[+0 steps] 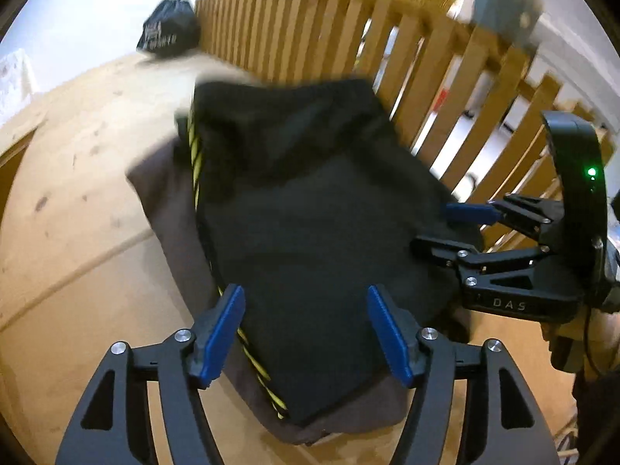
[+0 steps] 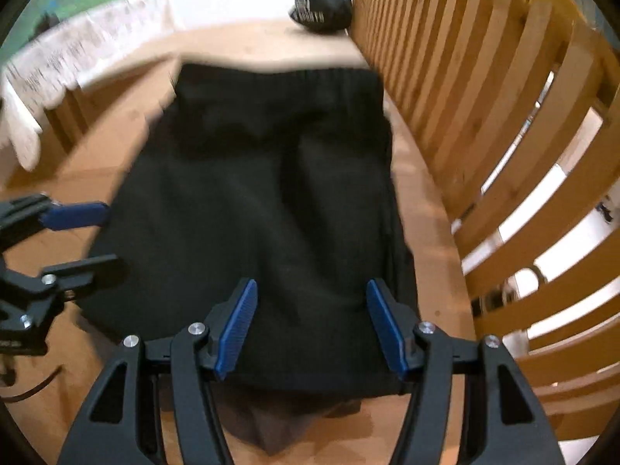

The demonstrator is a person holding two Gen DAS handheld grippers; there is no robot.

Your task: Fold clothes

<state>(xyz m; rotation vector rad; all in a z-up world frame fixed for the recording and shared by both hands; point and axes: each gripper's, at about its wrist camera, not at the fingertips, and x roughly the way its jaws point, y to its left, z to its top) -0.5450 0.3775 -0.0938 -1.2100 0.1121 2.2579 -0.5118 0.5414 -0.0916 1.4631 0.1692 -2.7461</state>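
Note:
A black garment [image 1: 310,224] with a yellow striped side [image 1: 193,155] lies folded on the wooden surface, on top of a dark grey-brown garment [image 1: 166,201]. My left gripper [image 1: 306,333] is open over the near edge of the black garment, touching nothing. My right gripper shows in the left wrist view [image 1: 453,228] at the garment's right edge, open. In the right wrist view the black garment [image 2: 271,201] fills the middle and my right gripper [image 2: 310,325] is open above its near edge. The left gripper [image 2: 93,236] is open at the garment's left edge.
A wooden slatted railing [image 1: 348,38] runs along the far and right side [image 2: 503,116]. A black bag [image 1: 168,33] sits on the surface at the back [image 2: 321,4]. A white lace cloth [image 2: 77,58] hangs at the left. The wooden surface [image 1: 77,232] spreads left.

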